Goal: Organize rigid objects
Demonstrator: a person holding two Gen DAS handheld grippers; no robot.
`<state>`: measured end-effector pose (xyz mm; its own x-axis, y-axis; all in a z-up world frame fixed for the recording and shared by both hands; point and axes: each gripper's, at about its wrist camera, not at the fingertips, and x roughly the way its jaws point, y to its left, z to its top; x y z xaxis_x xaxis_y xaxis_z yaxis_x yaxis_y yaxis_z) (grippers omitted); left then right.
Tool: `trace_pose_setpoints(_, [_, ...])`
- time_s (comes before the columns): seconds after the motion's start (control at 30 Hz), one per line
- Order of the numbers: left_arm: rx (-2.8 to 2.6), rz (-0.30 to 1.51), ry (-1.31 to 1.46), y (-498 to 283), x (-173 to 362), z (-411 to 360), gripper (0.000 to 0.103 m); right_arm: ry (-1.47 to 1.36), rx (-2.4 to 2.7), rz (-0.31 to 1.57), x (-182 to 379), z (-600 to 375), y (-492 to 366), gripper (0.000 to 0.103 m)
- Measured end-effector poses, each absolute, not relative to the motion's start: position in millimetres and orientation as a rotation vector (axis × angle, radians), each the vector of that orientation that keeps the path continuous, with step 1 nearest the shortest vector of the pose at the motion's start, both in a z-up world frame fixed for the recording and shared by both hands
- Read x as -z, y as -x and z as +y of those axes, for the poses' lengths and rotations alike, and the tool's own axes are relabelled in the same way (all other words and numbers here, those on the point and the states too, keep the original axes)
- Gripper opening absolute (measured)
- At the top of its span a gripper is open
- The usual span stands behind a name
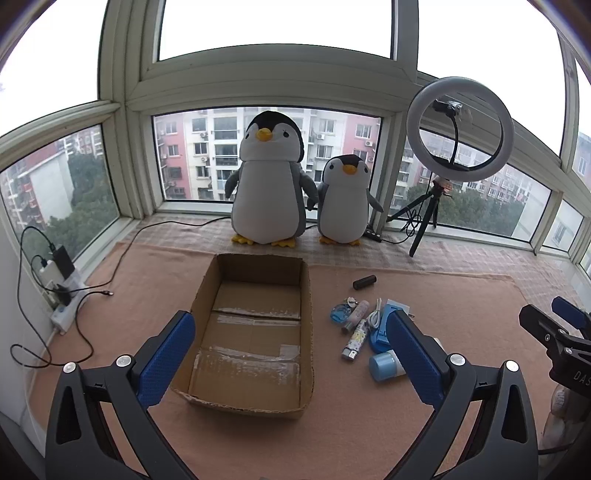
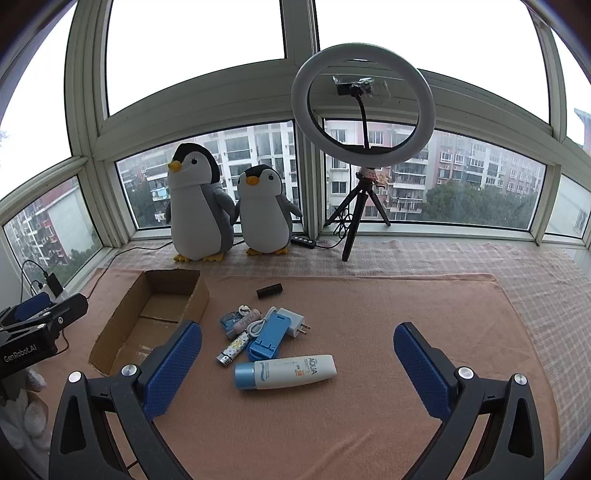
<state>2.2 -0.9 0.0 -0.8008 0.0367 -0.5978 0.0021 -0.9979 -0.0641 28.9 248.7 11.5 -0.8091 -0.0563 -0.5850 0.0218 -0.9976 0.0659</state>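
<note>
Both grippers gape empty; cardboard box beside clutter, 2 plush penguins behind.

Flat, overcast daylight comes in through the windows at the back, and both views are evenly bright. The upper panes show a blown-out white sky with no detail. The ring light looks pale, and whether it is lit cannot be told. Shadows are soft and faint: a weak one lies under the bottle, and the inside of the box is a little darker near its walls. Tape on the box floor gives a dull sheen. Fisheye distortion bends the window frames into arcs, and dark vignetting fills the corners. Focus is sharp across the middle, while the buildings outside look hazy
</note>
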Motion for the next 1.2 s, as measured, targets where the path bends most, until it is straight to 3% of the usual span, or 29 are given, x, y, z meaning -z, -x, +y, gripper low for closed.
trace_pose_setpoints(1.2, [-2.957, -0.078, 0.983, -0.8, 0.7, 1.1, 0.103, -0.981, 2.944, -0.093, -10.8, 249.1, -26.6, 0.103])
